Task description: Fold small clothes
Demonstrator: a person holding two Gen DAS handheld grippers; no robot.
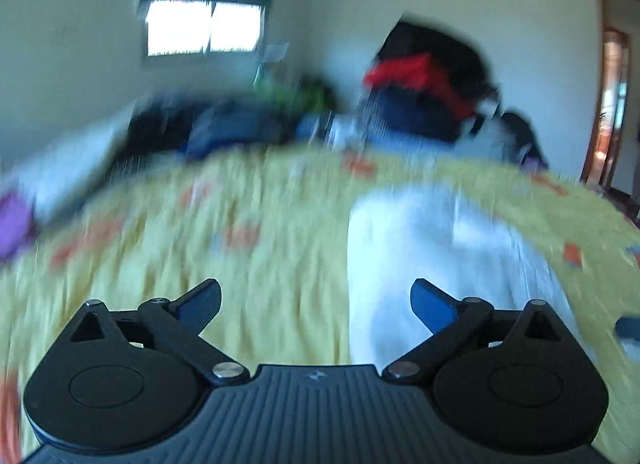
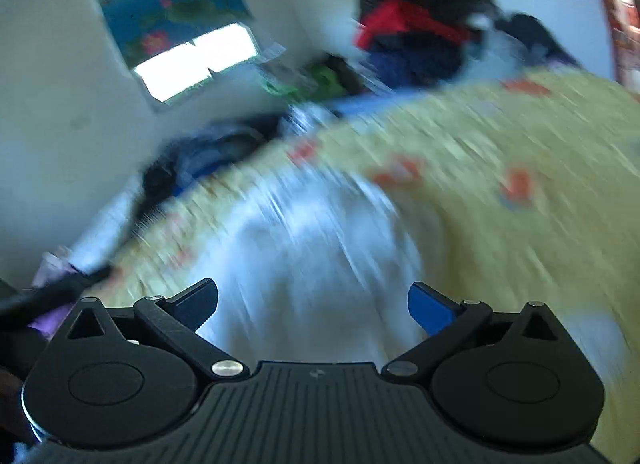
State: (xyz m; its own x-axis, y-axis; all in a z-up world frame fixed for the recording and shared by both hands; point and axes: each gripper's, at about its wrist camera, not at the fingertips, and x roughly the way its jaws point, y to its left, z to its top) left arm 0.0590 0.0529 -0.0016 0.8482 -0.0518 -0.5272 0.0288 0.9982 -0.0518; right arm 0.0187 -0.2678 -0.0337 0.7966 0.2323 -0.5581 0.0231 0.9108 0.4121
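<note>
A white garment [image 1: 436, 260] lies flat on the yellow patterned bedspread [image 1: 240, 248]. Both views are blurred by motion. My left gripper [image 1: 316, 304] is open and empty above the bedspread, with the garment's left edge between its fingers and the cloth stretching off to its right. My right gripper [image 2: 313, 306] is open and empty, held over the near part of the same white garment [image 2: 316, 256], which runs away from it across the bedspread [image 2: 520, 184].
A heap of clothes in black, red and dark blue [image 1: 428, 84] stands at the far right of the bed. Dark clothes [image 1: 224, 128] lie at the far left, by a white pillow [image 1: 76, 168]. A window [image 1: 204, 28] is behind and a doorway [image 1: 612, 104] is at the right.
</note>
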